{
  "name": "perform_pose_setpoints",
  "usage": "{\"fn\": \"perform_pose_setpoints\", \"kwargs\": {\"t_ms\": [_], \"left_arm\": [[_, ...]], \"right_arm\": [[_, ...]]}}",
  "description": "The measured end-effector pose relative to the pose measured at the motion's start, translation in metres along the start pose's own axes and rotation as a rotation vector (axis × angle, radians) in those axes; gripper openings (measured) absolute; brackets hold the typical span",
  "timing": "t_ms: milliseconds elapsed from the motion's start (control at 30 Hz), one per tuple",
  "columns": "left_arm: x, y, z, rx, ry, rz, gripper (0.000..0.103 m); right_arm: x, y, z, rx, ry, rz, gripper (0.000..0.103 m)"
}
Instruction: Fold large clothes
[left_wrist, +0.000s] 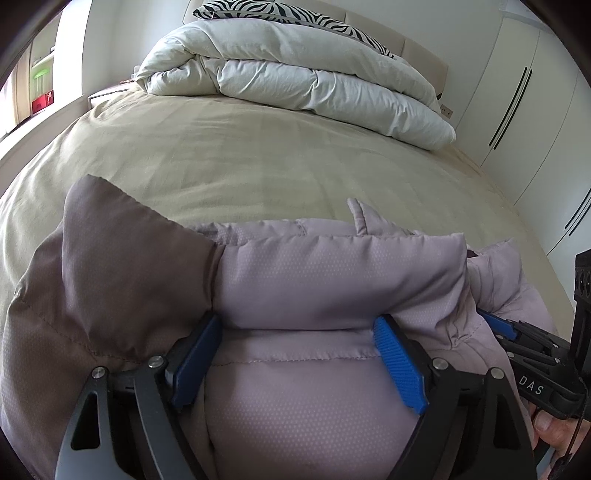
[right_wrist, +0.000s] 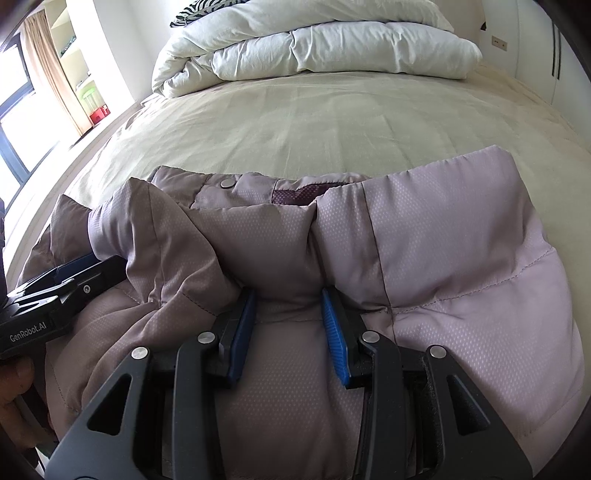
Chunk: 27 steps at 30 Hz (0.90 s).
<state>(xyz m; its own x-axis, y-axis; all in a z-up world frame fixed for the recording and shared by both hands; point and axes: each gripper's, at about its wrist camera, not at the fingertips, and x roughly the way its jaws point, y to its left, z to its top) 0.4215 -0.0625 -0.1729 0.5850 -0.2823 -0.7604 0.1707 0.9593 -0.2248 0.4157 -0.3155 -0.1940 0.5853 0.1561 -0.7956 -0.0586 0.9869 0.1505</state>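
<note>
Left wrist: puffy mauve quilted jacket between wide-apart left tongs, right tongs pinching it.

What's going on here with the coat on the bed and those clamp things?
A person is folding a mauve puffer jacket on a bed, using a handheld gripper in each hand. The right gripper pinches a bunched fold of the jacket. The left gripper stands wide around a padded fold. A folded white duvet lies further up the bed.

One puffer jacket, one duvet, one zebra pillow, one bed, two hand-held grippers: left, right.
</note>
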Motion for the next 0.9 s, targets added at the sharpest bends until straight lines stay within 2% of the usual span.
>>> {"fn": "perform_pose_setpoints", "kwargs": {"t_ms": [167, 667, 800, 900], "left_arm": [[0.0, -0.001, -0.001, 0.0, 0.002, 0.002, 0.088], [-0.002, -0.001, -0.002, 0.004, -0.001, 0.012, 0.088], [-0.026, -0.005, -0.002, 0.009, 0.006, 0.059, 0.087], [-0.063, -0.009, -0.008, 0.067, -0.066, 0.17, 0.086]], "right_arm": [[-0.002, 0.006, -0.002, -0.022, -0.015, -0.031, 0.035], [-0.003, 0.009, -0.002, -0.032, -0.032, -0.049, 0.035], [-0.01, 0.012, -0.003, -0.035, -0.036, -0.047, 0.035], [-0.028, 0.008, 0.002, -0.006, -0.04, -0.005, 0.037]]}}
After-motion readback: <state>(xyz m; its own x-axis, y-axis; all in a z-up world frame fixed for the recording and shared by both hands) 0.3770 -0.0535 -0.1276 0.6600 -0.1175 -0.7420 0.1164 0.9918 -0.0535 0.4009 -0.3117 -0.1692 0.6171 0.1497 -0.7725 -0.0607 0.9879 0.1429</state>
